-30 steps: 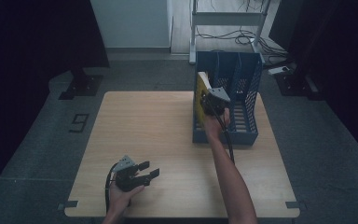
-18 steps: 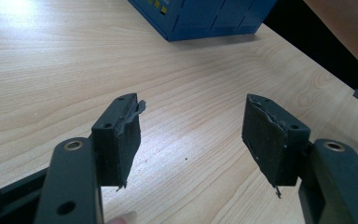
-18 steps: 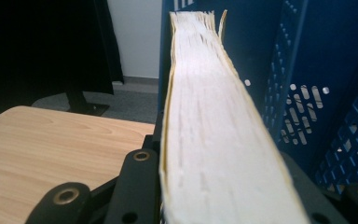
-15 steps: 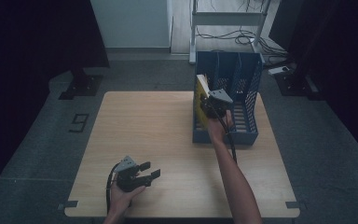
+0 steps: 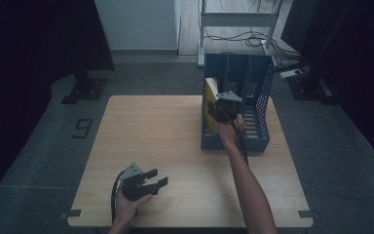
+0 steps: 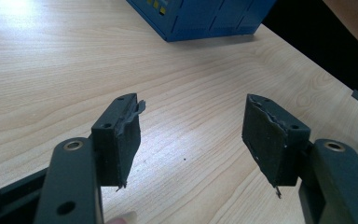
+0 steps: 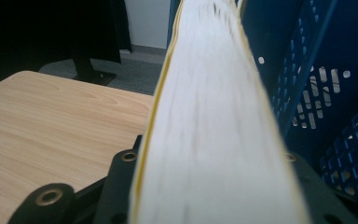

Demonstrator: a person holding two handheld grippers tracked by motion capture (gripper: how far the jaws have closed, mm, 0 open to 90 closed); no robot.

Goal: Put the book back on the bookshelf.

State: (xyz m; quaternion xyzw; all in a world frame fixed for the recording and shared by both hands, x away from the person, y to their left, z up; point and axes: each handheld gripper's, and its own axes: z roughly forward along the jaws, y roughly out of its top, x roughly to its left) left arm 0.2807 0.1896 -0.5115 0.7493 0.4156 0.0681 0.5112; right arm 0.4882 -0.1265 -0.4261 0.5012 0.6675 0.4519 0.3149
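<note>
High view: a light wooden table (image 5: 175, 146) carries a blue file rack (image 5: 253, 97) at its far right. The right gripper (image 5: 220, 108) is held at the rack's left compartment, against a yellow-covered book (image 5: 209, 105) standing upright there; the right forearm reaches up from the bottom edge. The left gripper (image 5: 153, 179) rests low over the table's near left part, well apart from the rack, its two jaws spread with nothing between them. At this range the right gripper's jaws cannot be made out.

Left gripper view: the two black jaws stand wide apart over bare wood grain, each faced with a worn, fraying pad (image 6: 129, 135). The rack's blue base (image 6: 200, 18) is cut off by the top edge; a forearm crosses the upper right corner.

Right gripper view: the book's white page edge (image 7: 205, 130), bordered by a thin yellow cover line, runs up the middle, blurred by closeness. The jaws sit tight against both sides of it, clamping the book. The rack's perforated blue wall (image 7: 326, 102) stands to the right, the table (image 7: 51, 126) to the left. The book's lower end is hidden.
</note>
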